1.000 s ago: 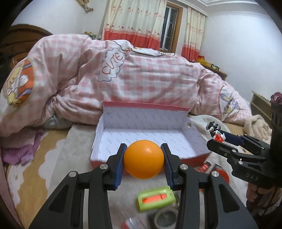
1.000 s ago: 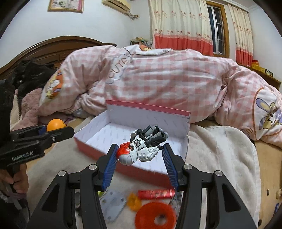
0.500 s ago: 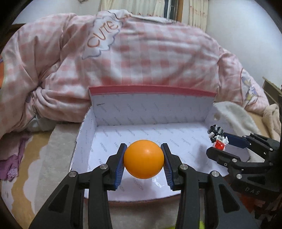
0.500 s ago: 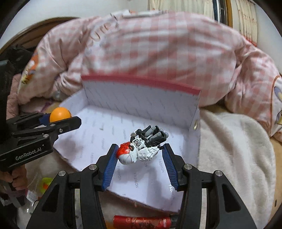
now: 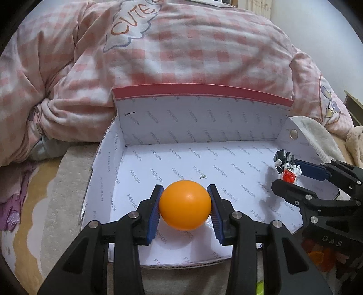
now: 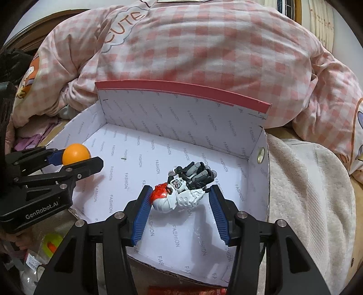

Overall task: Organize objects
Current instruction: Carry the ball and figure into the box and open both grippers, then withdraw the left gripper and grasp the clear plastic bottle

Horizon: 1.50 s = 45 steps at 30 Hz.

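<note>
While jaws grip, box (image 5: 204, 118) front is cropped.

We see a bed (image 6: 340, 245) heaped with a pink checked quilt (image 6: 215, 50), a dark wooden headboard (image 6: 45, 19) behind it, a white wall (image 5: 317, 29), and curtains at a window (image 6: 317, 20).

balls: 1 (image 5: 185, 205) | toy figures: 1 (image 6: 181, 192) | boxes: 1 (image 5: 204, 113) | quilts: 1 (image 5: 181, 50)

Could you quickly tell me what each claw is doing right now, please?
Left claw: closed on the orange ball, over the open box.
Right claw: closed on the toy robot figure, over the same box.
</note>
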Tool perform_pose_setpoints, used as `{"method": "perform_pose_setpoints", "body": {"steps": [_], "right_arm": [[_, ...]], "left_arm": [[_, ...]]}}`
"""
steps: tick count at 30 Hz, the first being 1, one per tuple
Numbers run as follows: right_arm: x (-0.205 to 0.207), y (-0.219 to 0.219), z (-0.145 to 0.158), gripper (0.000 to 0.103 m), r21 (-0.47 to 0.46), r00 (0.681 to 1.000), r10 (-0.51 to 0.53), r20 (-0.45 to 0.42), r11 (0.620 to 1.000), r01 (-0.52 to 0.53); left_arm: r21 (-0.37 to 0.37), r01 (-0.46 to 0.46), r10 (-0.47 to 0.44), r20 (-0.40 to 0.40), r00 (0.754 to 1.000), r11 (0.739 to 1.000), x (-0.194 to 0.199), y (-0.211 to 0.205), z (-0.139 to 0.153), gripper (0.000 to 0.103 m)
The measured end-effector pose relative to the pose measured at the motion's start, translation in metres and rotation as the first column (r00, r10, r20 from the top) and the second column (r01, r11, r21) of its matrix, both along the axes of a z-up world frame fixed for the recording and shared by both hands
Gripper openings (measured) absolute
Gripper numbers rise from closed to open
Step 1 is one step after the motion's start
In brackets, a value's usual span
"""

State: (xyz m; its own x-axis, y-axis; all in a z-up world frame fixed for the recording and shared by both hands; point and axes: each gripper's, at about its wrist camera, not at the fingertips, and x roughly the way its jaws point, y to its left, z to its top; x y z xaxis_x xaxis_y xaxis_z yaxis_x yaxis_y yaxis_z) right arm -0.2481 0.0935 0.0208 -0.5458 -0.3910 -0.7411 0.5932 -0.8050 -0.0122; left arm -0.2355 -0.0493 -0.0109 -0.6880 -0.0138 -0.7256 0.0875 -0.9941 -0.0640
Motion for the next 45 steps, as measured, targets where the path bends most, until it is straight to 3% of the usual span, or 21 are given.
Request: {"method": "perform_pose_setpoints", "body": {"steps": [8,10,12,15,18,20,22,25,34,41,45], "right_arm": [[0.001,0.001,0.000,0.052,-0.002,1.000,0.000,0.001,1.000,0.000],[0.001,0.001,0.000,0.052,-0.002,1.000,0.000,0.002,1.000,0.000],[0.001,0.001,0.000,0.052,-0.002,1.000,0.000,0.001,1.000,0.000],[0.001,0.001,0.000,0.052,-0.002,1.000,0.000,0.002,1.000,0.000],[0.001,0.000,0.000,0.052,-0.001,1.000,0.001,0.002,1.000,-0.001],[0.001,0.001,0.000,0.053,-0.006,1.000,0.004,0.000,1.000,-0.004],[0.003,0.002,0.001,0.066,-0.035,1.000,0.029,0.000,0.999,-0.029],[0.010,0.004,0.006,0.077,-0.049,0.998,0.047,-0.037,0.998,-0.049],[0.020,0.001,0.011,0.077,-0.028,0.993,0.064,-0.102,0.997,-0.067],[0.023,0.015,0.025,0.077,-0.131,0.995,0.057,-0.085,0.989,-0.068],[0.034,0.026,0.036,0.077,-0.148,0.990,0.058,-0.131,0.986,-0.078]], "left_arm": [[-0.011,0.003,-0.003,-0.005,1.000,1.000,-0.001,0.003,0.000,0.039],[-0.018,-0.003,0.003,-0.003,1.000,1.000,-0.002,0.003,0.000,0.044],[-0.006,-0.001,0.001,-0.005,1.000,1.000,-0.002,0.001,0.001,0.058],[0.008,0.016,-0.015,-0.009,1.000,1.000,-0.001,0.001,0.001,0.064],[-0.030,0.024,-0.025,-0.024,0.999,0.999,0.001,0.008,0.003,0.074],[-0.038,0.034,-0.035,-0.031,0.999,0.999,0.002,0.011,0.005,0.075],[-0.040,0.043,-0.044,-0.029,0.999,0.998,0.002,0.013,0.006,0.076],[-0.031,0.038,-0.039,-0.028,0.999,0.999,0.003,0.010,0.005,0.076],[-0.013,0.041,-0.042,-0.050,0.998,0.999,0.008,0.006,0.012,0.076],[-0.003,0.049,-0.049,-0.092,0.995,0.999,0.023,0.003,0.030,0.076],[0.032,0.053,-0.049,-0.103,0.993,0.998,0.034,-0.002,0.037,0.076]]}}
